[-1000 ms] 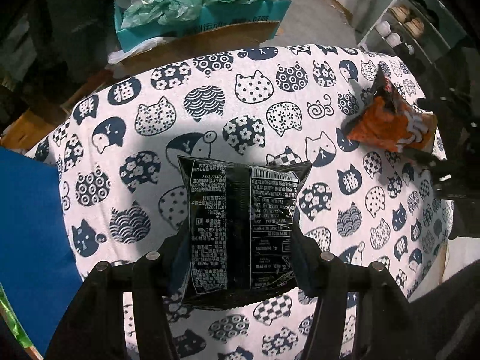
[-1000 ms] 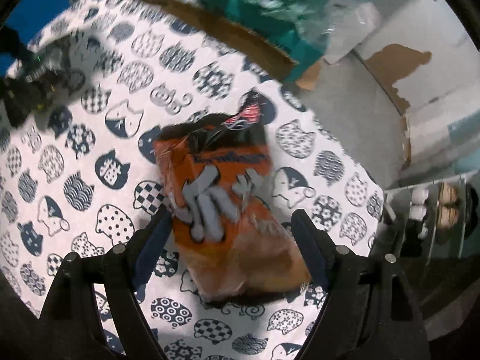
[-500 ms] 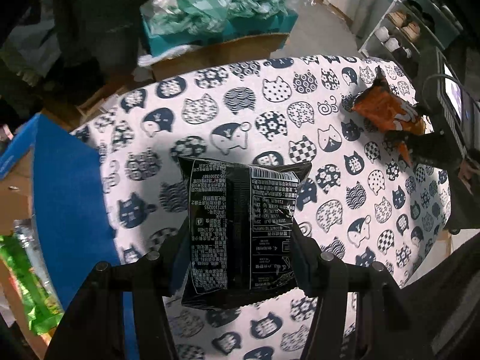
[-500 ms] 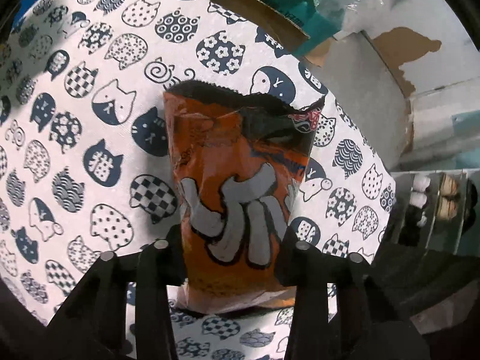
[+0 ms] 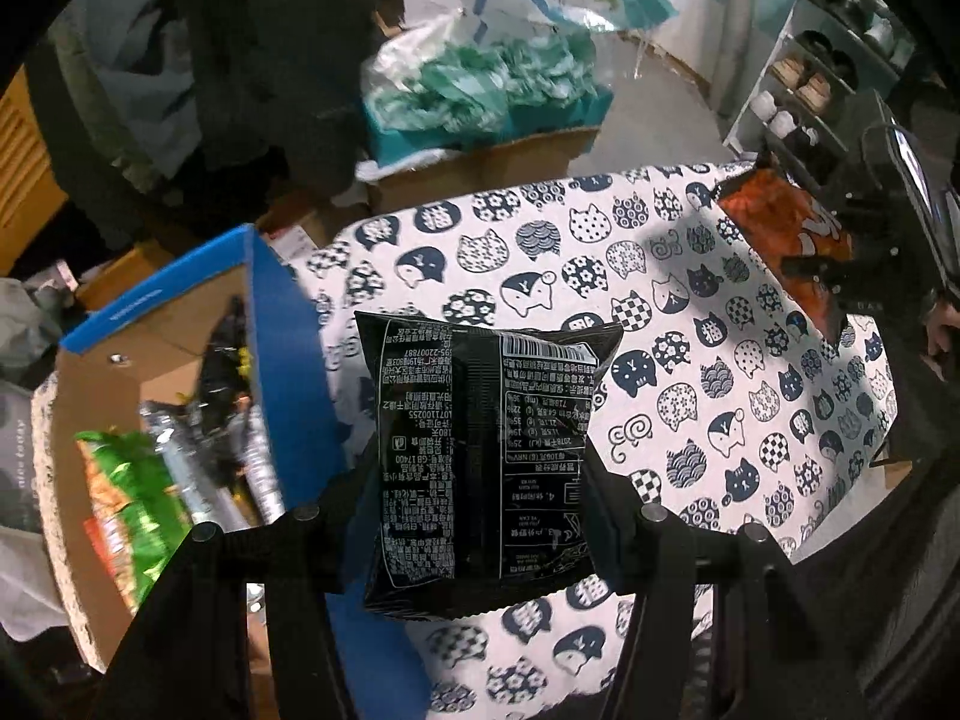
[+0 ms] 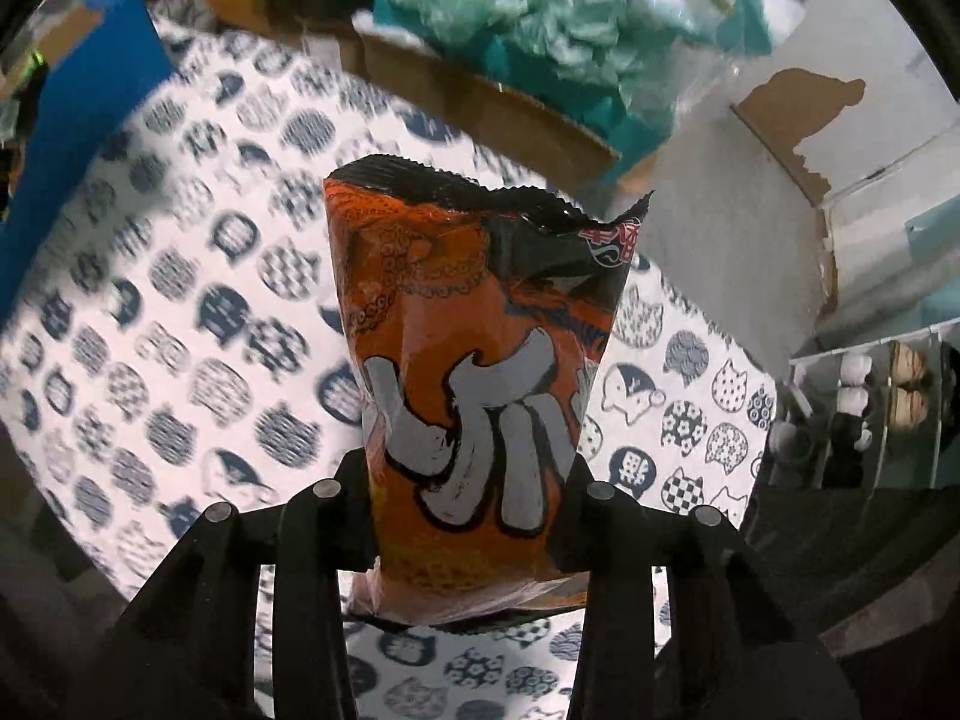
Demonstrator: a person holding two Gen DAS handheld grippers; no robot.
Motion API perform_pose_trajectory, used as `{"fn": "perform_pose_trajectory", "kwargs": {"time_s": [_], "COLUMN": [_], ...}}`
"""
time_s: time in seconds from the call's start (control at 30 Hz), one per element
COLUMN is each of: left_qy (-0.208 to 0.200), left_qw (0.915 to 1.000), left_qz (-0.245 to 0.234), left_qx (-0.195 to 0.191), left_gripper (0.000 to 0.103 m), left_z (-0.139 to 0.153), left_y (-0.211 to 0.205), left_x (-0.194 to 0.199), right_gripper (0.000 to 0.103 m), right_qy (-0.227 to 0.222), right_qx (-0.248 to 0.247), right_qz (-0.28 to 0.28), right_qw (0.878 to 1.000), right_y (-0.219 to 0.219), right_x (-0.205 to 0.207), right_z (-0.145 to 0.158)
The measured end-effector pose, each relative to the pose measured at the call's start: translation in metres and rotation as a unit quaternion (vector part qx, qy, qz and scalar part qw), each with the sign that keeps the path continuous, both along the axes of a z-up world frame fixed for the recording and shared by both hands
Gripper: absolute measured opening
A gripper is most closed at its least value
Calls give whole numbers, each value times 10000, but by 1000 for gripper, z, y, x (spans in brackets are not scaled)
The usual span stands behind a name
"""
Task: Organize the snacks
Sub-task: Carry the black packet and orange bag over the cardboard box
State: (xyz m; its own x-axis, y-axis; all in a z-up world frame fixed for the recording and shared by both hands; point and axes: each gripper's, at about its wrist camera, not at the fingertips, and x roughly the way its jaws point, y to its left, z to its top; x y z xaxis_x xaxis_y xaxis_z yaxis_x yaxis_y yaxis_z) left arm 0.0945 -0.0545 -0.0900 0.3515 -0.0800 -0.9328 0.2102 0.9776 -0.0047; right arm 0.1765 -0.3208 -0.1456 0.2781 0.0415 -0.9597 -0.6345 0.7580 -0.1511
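Left wrist view cuts off the lower edge of the black snack bag (image 5: 480, 456) behind the left claw (image 5: 480, 516), whose two fingers pinch the bag's sides; the bag hangs above the bench (image 5: 690, 276) with its cat-print cloth, its long axis running away from the camera and its printed back face turned toward the lens, the text upside down. At the left of this view an open blue box (image 5: 282, 324) stands beside the bench, and the packets inside it, one of them green (image 5: 126, 498), are partly hidden by the box wall and the claw's frame. Far right, the orange snack bag (image 5: 780, 222) is half covered by dark gear and hard to read. Right wrist view shows that orange snack bag (image 6: 480, 372) clearly: the right claw (image 6: 474, 516) has just been closing and now presses on the bag's lower part, with the bag's bottom seam hidden below the fingers. The bag stands lengthwise away from the lens, crimped top edge farthest, front face toward the camera, held clear above the bench (image 6: 150, 360). The cloth at the left of this view is smeared with blur, so its pattern is hard to make out.
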Motion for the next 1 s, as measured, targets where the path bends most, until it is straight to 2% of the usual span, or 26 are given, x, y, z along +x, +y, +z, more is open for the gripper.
{"fn": "perform_pose_trajectory", "kwargs": {"time_s": [0.27,0.5,0.67,0.77,1.0], "left_qy": [-356,-657,-803,-794,-708], "left_qw": [9992,9960,9924,9906,9874], "left_qz": [177,588,887,1090,1402], "left_qx": [47,142,274,224,175], "left_gripper": [59,59,59,59,59], "left_z": [31,47,50,47,32], "left_y": [38,88,123,144,185], "left_x": [-28,-47,-54,-57,-64], "right_gripper": [37,37,37,37,37], "right_qy": [-162,-179,-33,99,404], "right_qx": [450,971,1357,1575,1786], "right_qz": [111,223,289,440,630], "right_qw": [9988,9949,9903,9865,9811], "right_y": [42,98,147,184,247], "right_x": [-3,-9,-17,-27,-40], "right_z": [40,71,82,86,83]}}
